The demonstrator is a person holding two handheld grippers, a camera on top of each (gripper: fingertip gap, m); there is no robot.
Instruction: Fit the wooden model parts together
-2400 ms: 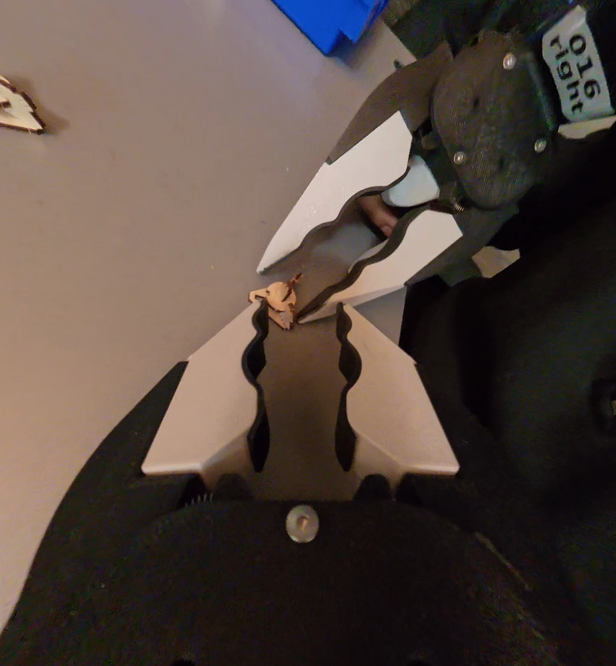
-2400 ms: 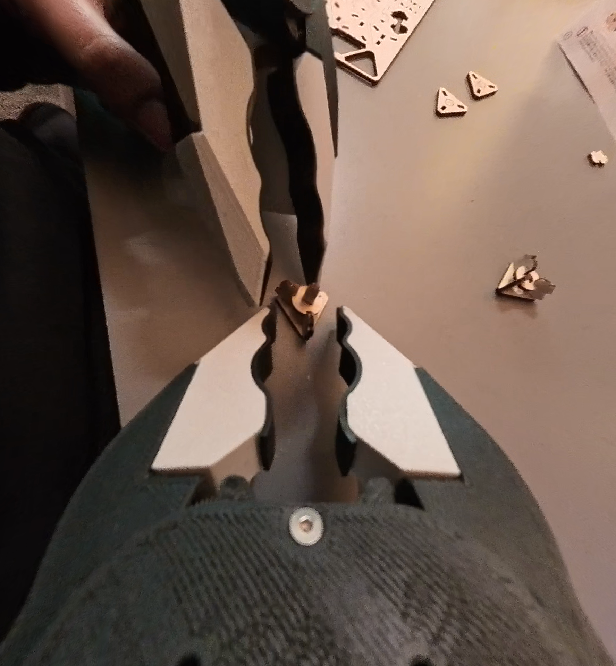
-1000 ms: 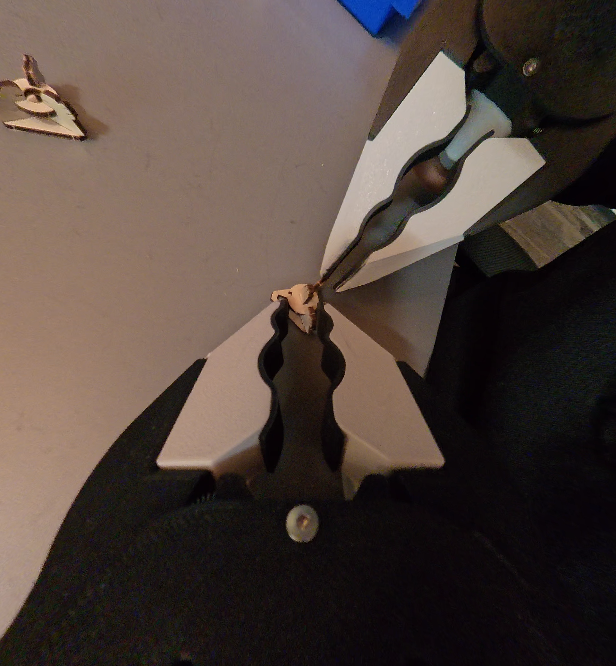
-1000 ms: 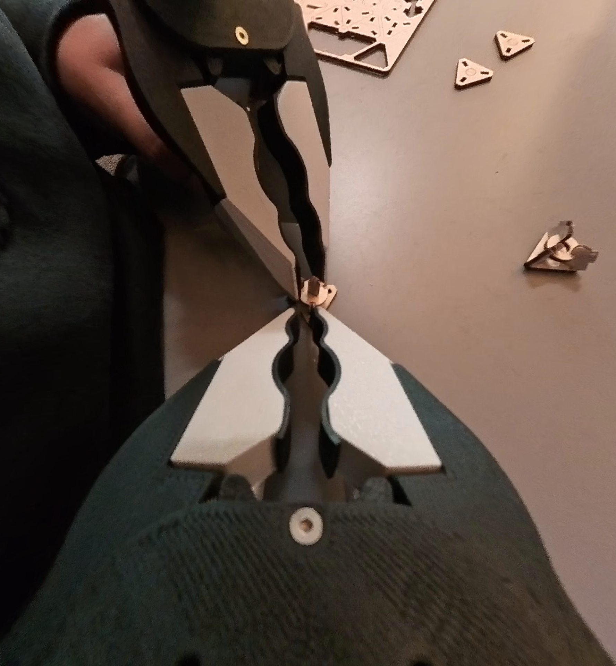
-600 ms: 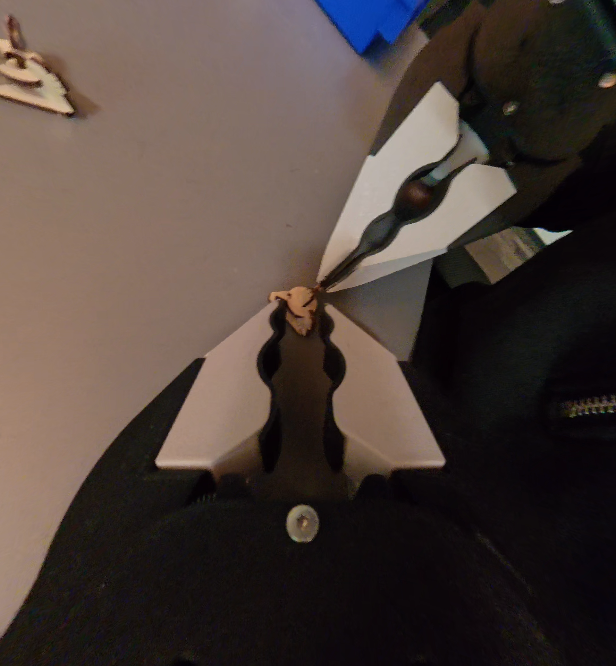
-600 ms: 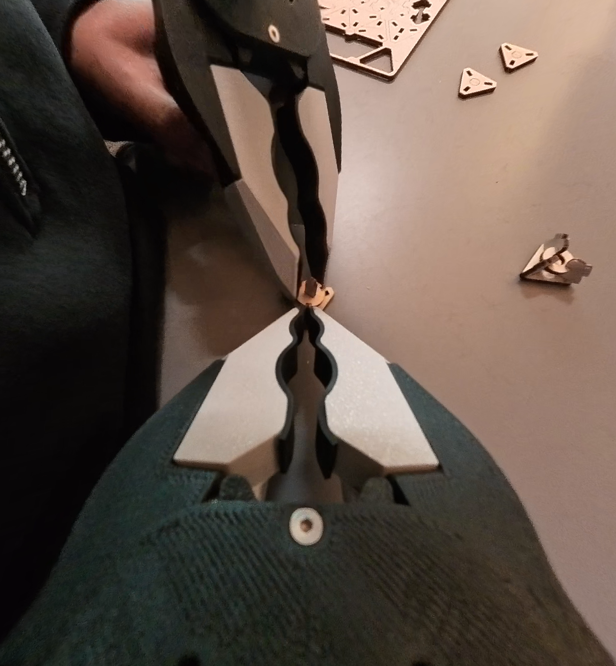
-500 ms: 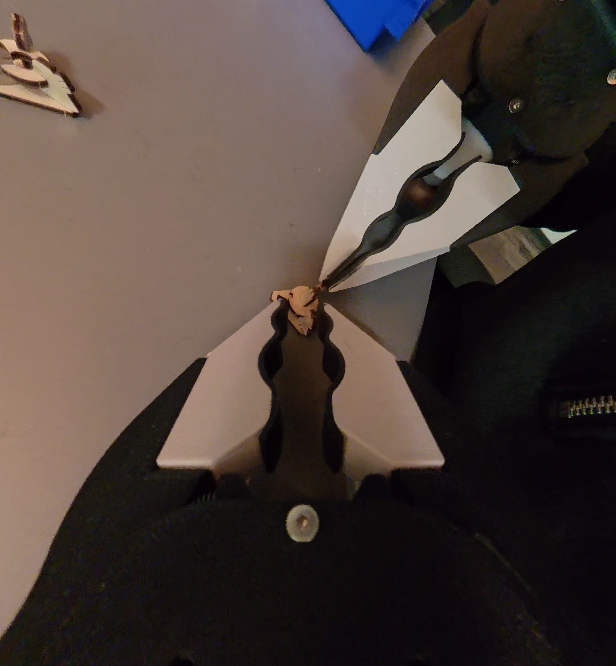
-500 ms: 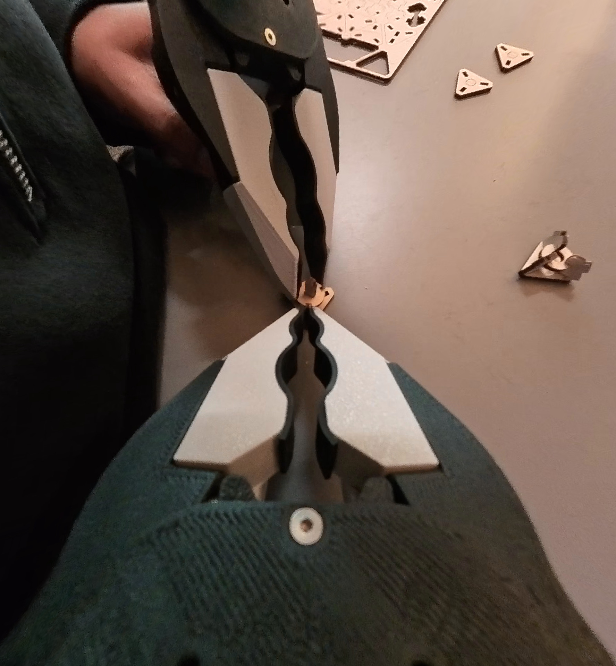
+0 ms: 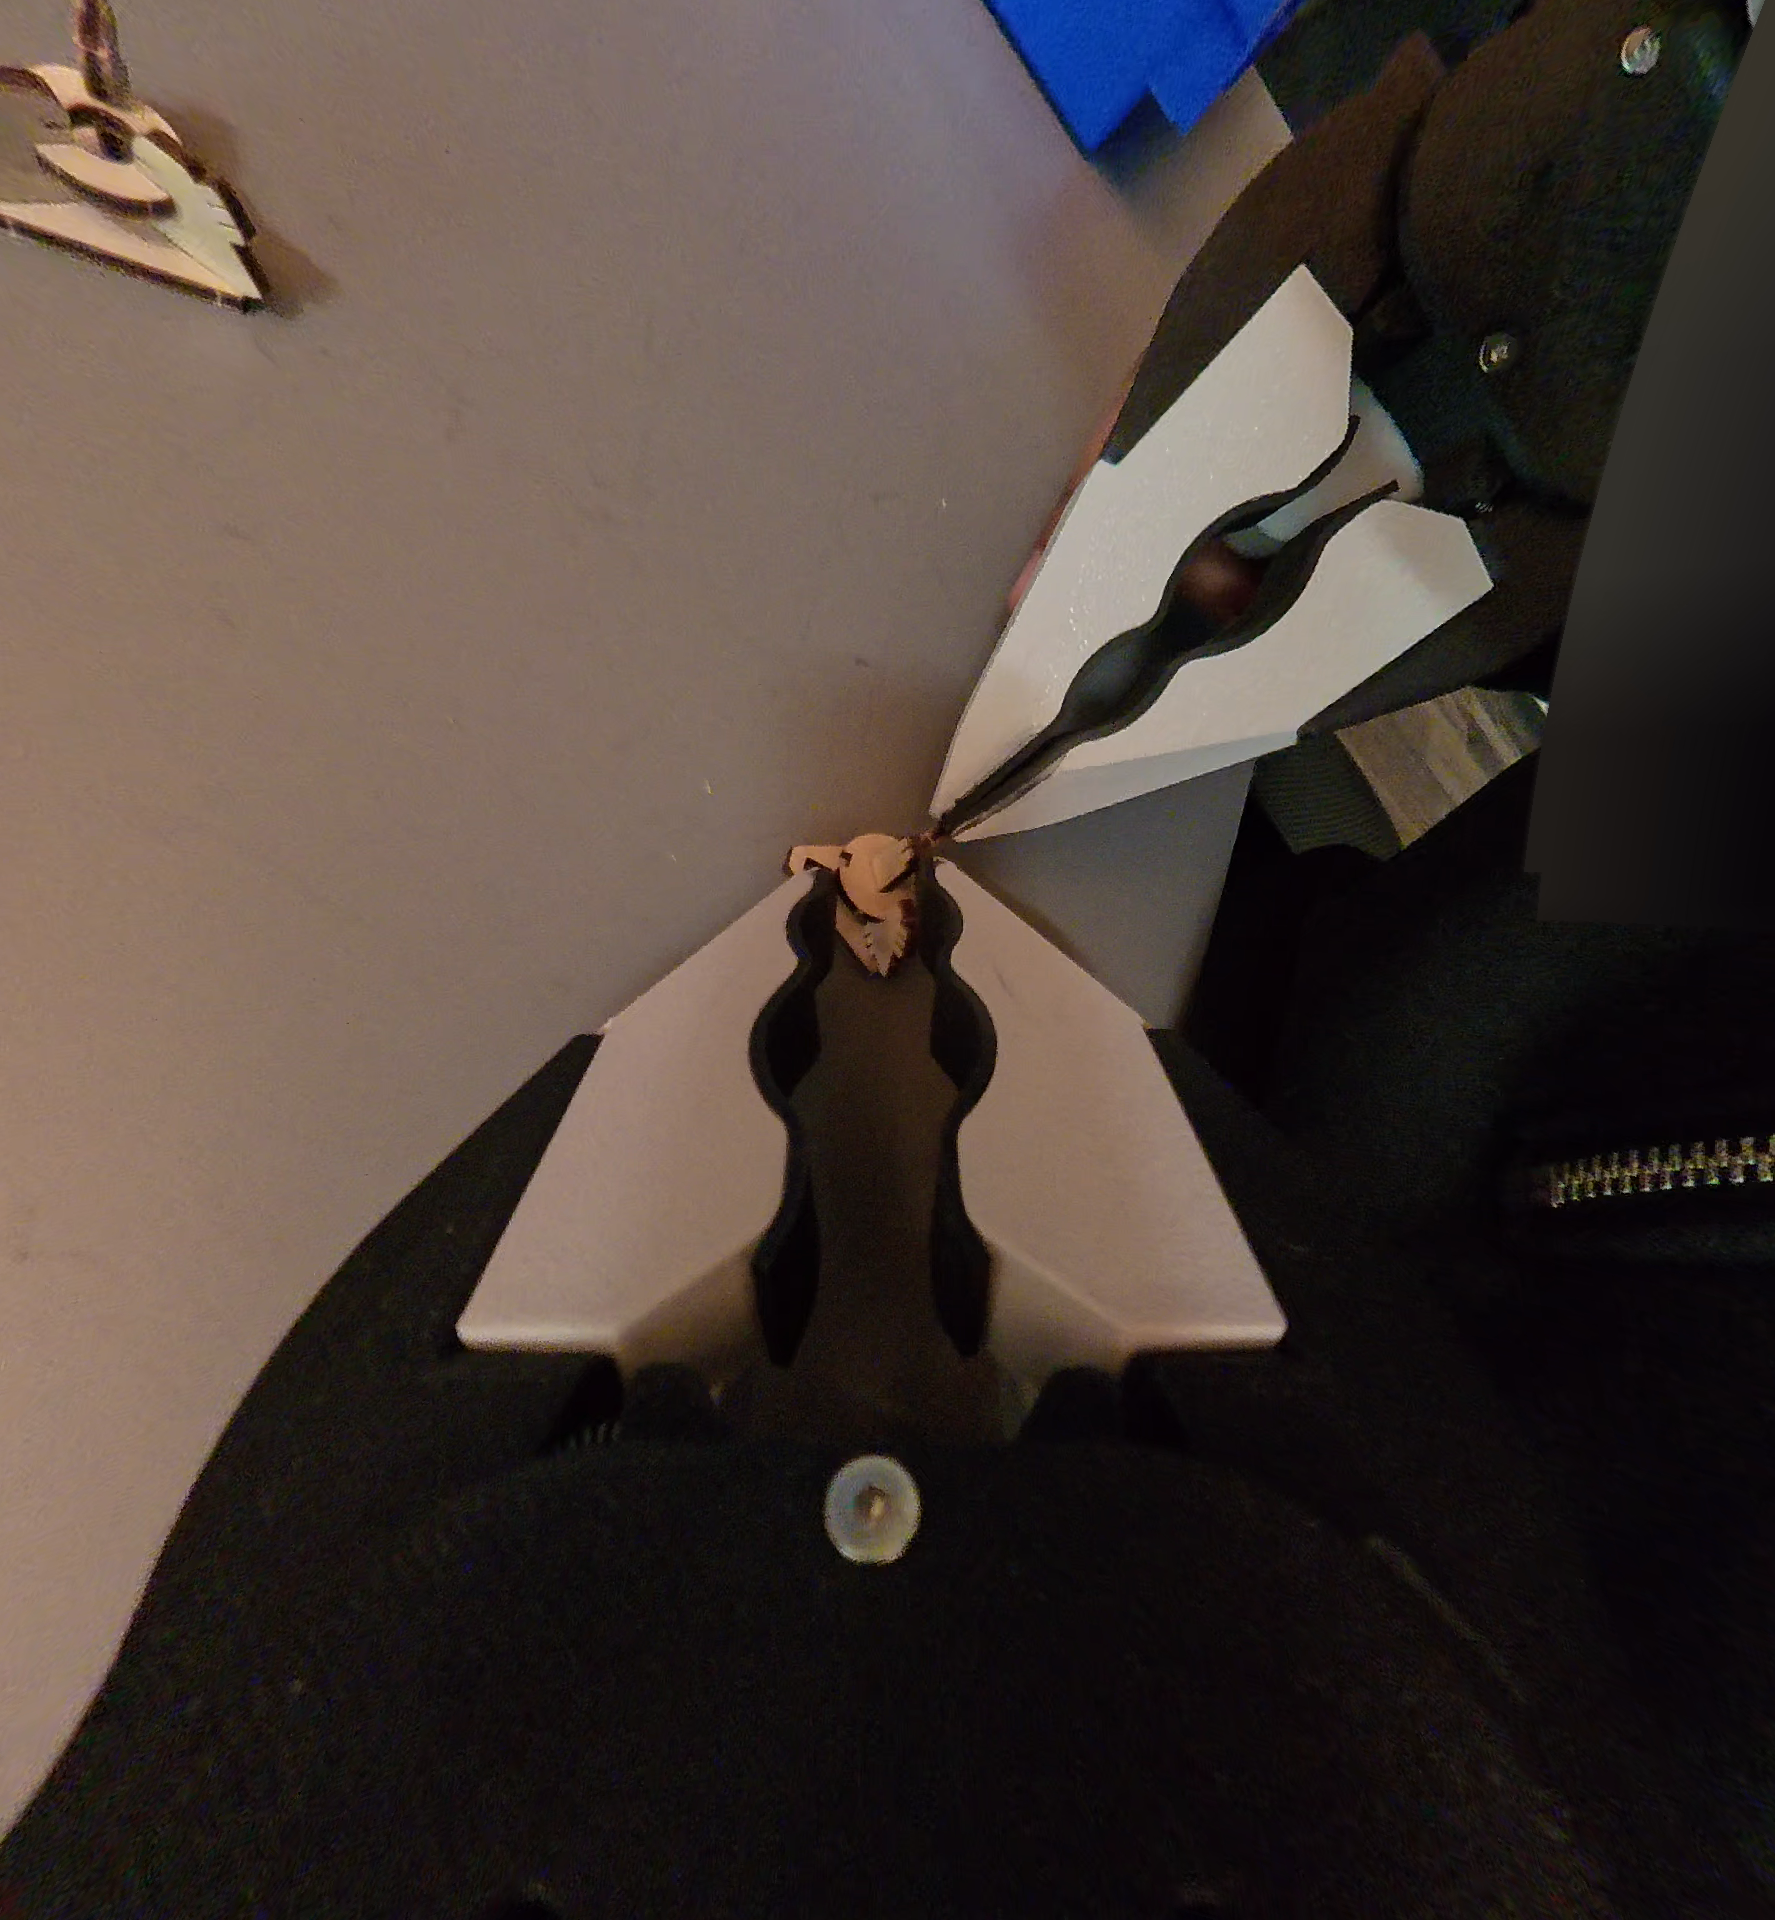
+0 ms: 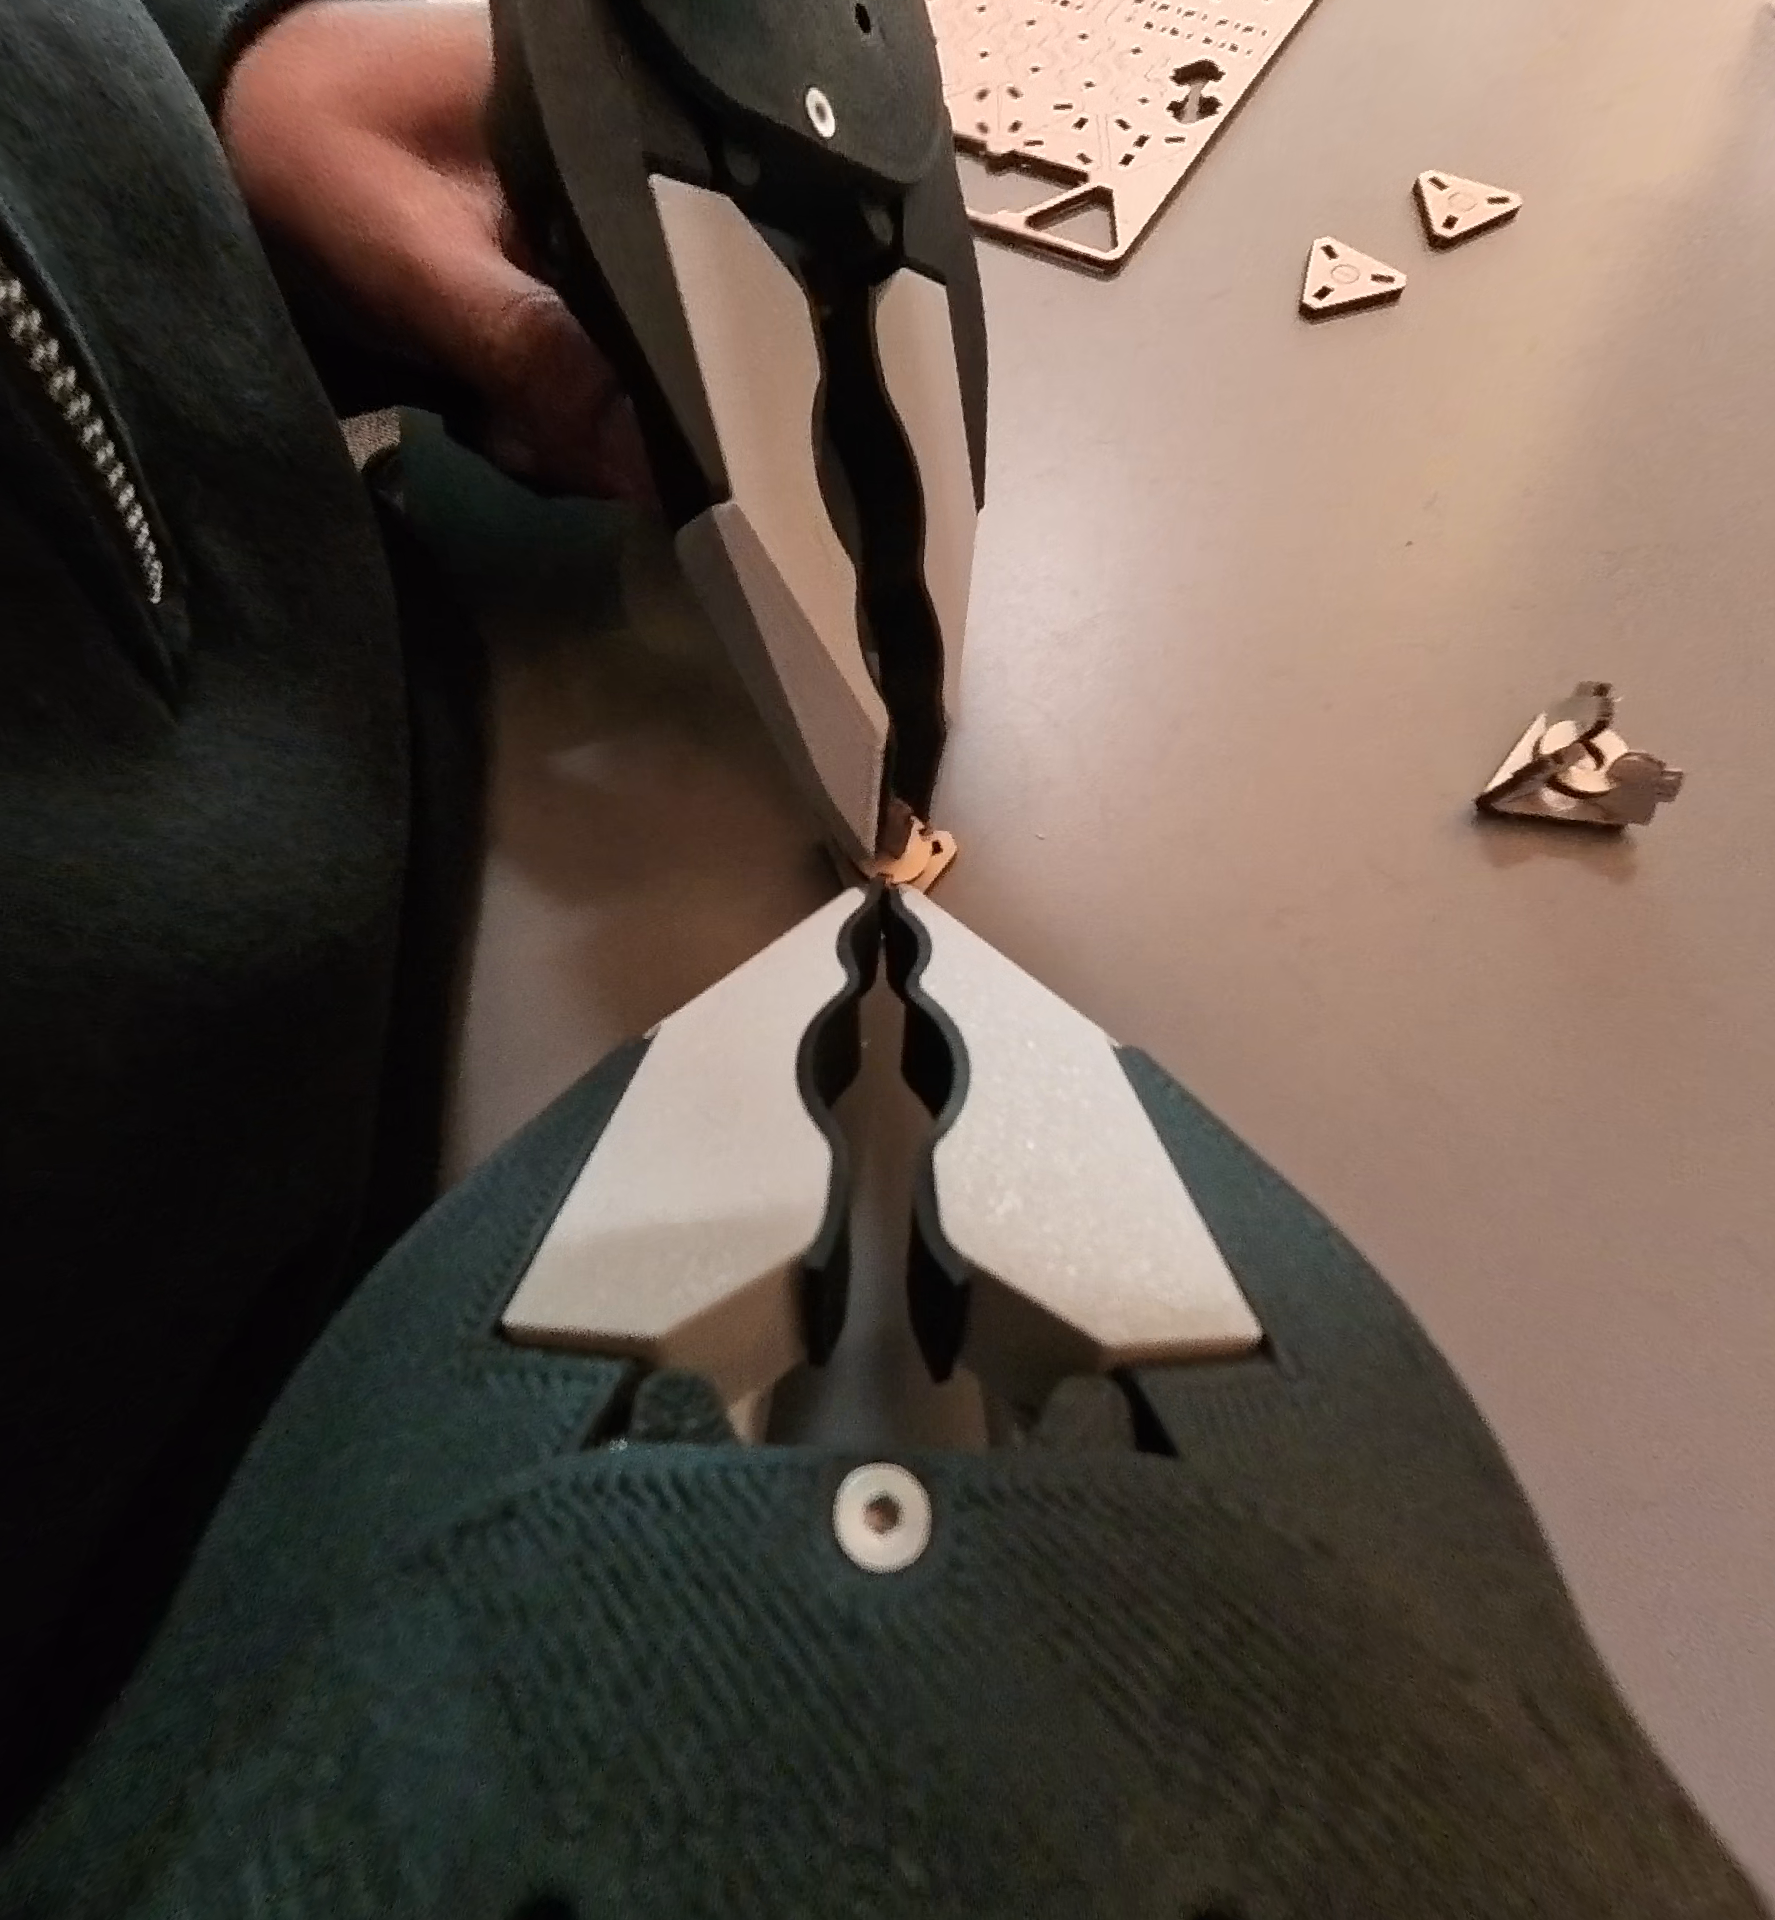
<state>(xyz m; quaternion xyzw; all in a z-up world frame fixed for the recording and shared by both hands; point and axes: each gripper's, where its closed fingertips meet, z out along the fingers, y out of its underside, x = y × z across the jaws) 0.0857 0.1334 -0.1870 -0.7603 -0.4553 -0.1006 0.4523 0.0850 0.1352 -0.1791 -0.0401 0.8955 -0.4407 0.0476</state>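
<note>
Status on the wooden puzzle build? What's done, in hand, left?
Done: one assembled wooden triangle lies on the table. In hand: the left tool grips a small wooden assembly; the shut right tool meets it at a dark tab. Left: two loose triangles and the parts sheet.

left gripper (image 9: 875,891) jaws clamp wooden assembly (image 9: 870,891) | right gripper (image 9: 950,821) pinching its edge

Dim, warm indoor light; both views underexposed and grainy. The matte grey tabletop (image 9: 447,623) graded from cool grey to brownish. Soft shadow lay right of the small laser-cut plywood triangular assembly (image 9: 104,208), itself slightly blurred. Dark fabric at the right edge (image 9: 1693,935) fell to near black. Wide-angle bending was strong at the edges. The pale wooden cut-out sheet (image 10: 1122,125) was soft.
</note>
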